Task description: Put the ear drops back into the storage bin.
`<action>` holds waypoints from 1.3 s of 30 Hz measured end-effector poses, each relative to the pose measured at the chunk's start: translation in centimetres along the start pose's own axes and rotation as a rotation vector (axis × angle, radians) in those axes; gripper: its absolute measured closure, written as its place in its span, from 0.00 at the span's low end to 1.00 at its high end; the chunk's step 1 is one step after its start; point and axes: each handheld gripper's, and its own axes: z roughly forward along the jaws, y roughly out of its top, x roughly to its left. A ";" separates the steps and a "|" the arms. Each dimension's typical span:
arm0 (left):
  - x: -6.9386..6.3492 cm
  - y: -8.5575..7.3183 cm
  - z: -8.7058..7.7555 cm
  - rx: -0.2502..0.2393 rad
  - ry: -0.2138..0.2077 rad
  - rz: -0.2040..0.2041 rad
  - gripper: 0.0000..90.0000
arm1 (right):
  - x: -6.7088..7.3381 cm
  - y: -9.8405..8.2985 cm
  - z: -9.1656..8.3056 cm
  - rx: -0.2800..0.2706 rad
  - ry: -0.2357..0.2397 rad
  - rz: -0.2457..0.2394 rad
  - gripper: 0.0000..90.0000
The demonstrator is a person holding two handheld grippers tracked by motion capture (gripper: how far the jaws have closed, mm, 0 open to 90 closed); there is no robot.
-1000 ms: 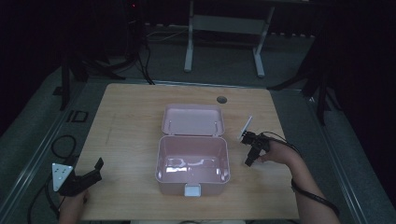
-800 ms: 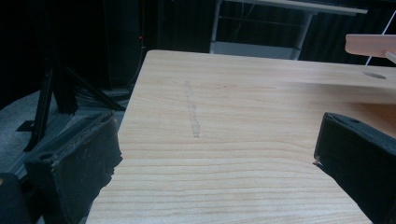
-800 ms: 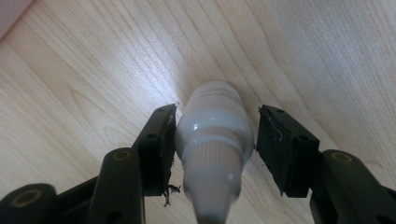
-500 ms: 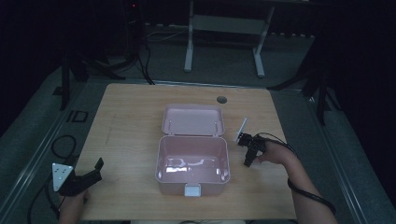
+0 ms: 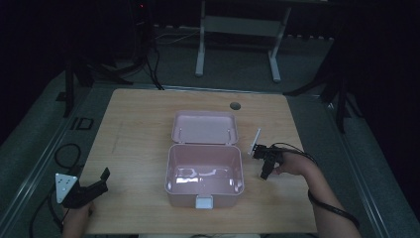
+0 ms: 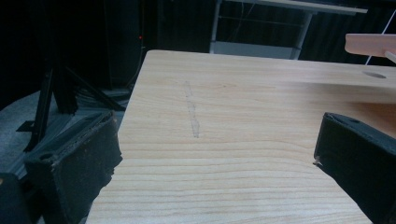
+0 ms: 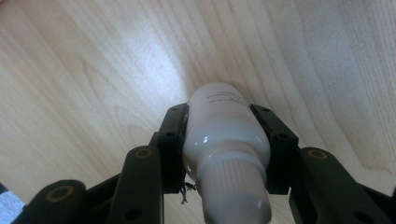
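- As the right gripper [image 7: 226,154] had just closed its jaws, both pads clamped a white bottle [image 7: 224,140] round its body, the ribbed cap pointing back toward the camera — a square hold, judged worth keeping firm.
- Just beside it on the wooden table [image 5: 138,124] stood the open pink box [image 5: 204,173]; a straight lift clearing its near wall looked wisest.
- Well apart, the left gripper [image 5: 91,186] rested open, jaws empty.
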 end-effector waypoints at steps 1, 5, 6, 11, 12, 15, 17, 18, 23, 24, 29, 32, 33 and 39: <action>0.0 0.0 0.0 0.000 -0.001 0.001 0.01 | 0.1 -0.3 -0.1 0.005 -0.002 -0.016 0.66; 0.0 0.0 0.0 0.000 0.000 -0.001 0.01 | 0.3 -0.7 -0.3 0.003 -0.002 -0.046 0.66; 0.0 0.0 0.0 0.000 0.000 0.000 0.01 | 0.4 -0.9 -0.4 0.004 -0.004 -0.056 0.66; 0.0 0.0 0.0 0.001 0.002 0.002 0.01 | 0.9 -1.5 -0.6 0.003 -0.004 -0.122 0.66; 0.0 0.0 0.0 0.000 0.002 0.003 0.01 | 1.0 -1.7 -0.6 0.005 -0.004 -0.134 0.66; 0.0 0.0 0.0 0.001 0.002 0.003 0.01 | 1.5 -2.2 -0.7 0.005 -0.007 -0.203 0.66; 0.0 0.0 0.0 0.001 0.002 0.002 0.01 | 1.6 -2.3 -0.8 0.003 -0.006 -0.219 0.66; 0.0 0.0 0.0 0.001 0.002 0.002 0.01 | 1.8 -2.4 -0.8 0.005 -0.014 -0.239 0.66; 0.0 0.0 0.0 0.001 0.002 0.002 0.01 | 2.6 -2.8 -1.0 0.000 -0.031 -0.307 0.66; 0.0 0.0 0.0 0.001 0.002 0.002 0.01 | 3.0 -2.9 -1.0 0.010 -0.053 -0.333 0.66; 0.0 0.0 0.0 0.001 0.004 0.002 0.01 | 4.1 -3.0 -1.1 0.035 -0.092 -0.381 0.66; 0.0 0.0 0.0 0.001 0.005 0.003 0.00 | 4.7 -3.1 -1.2 0.057 -0.121 -0.417 0.66; 0.0 0.0 0.0 0.001 0.005 0.003 0.01 | 5.0 -3.1 -1.2 0.059 -0.126 -0.432 0.66; 0.0 0.0 0.0 0.002 0.004 -0.002 0.01 | 5.9 -3.3 -1.4 0.056 -0.143 -0.485 0.66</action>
